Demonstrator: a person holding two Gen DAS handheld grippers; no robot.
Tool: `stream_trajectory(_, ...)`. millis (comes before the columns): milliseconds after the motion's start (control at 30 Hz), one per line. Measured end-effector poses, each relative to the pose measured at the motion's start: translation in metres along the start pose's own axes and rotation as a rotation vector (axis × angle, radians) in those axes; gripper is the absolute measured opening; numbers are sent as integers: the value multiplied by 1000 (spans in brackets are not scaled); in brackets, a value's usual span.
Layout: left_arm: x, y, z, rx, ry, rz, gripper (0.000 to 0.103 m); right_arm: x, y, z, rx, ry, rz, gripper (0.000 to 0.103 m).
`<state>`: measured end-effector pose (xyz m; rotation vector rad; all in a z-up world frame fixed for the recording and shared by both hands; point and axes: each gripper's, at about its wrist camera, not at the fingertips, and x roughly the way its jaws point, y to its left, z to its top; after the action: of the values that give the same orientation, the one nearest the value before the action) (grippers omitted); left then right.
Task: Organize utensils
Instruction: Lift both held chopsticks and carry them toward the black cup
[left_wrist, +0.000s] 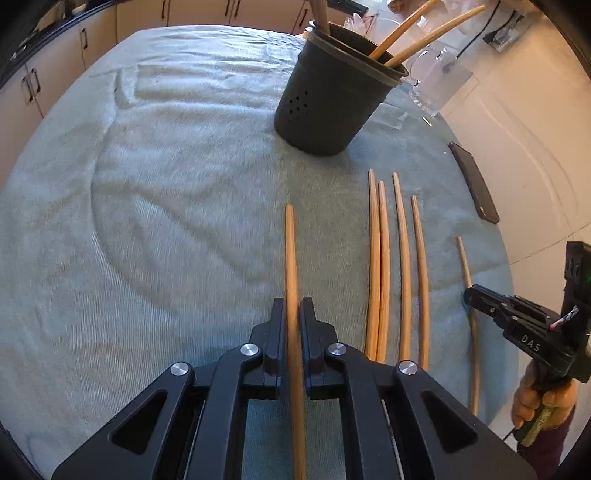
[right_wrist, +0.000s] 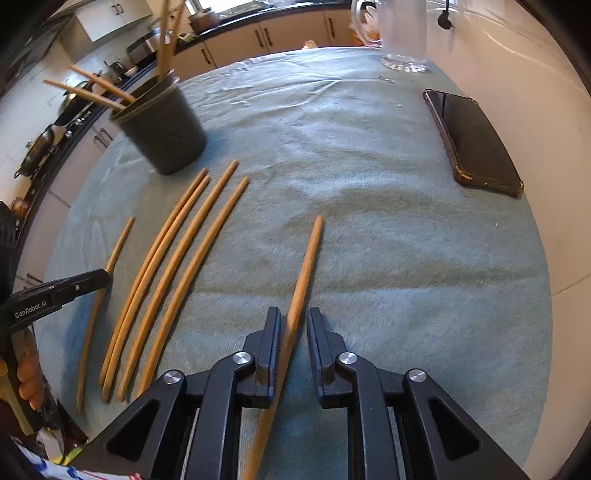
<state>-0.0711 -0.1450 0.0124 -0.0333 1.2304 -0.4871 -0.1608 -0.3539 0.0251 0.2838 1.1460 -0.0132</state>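
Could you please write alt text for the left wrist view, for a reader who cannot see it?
The left gripper is shut on a wooden chopstick over a pale green towel. Four more chopsticks lie side by side to its right, and the right gripper meets a fifth. Behind stands a dark utensil holder with chopsticks inside.

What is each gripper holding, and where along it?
The left gripper is clamped on a chopstick along its shaft, tip ahead. The right gripper straddles another chopstick mid-shaft, fingers not closed.
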Motion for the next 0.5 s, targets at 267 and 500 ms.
stream_trajectory(267,13,-2,31,7,36,19,7,14,8,30,-41,68,-48,16)
stream_trajectory(500,17,-3,40,6,2,9,7,24,16,48,-92,61,-95,17)
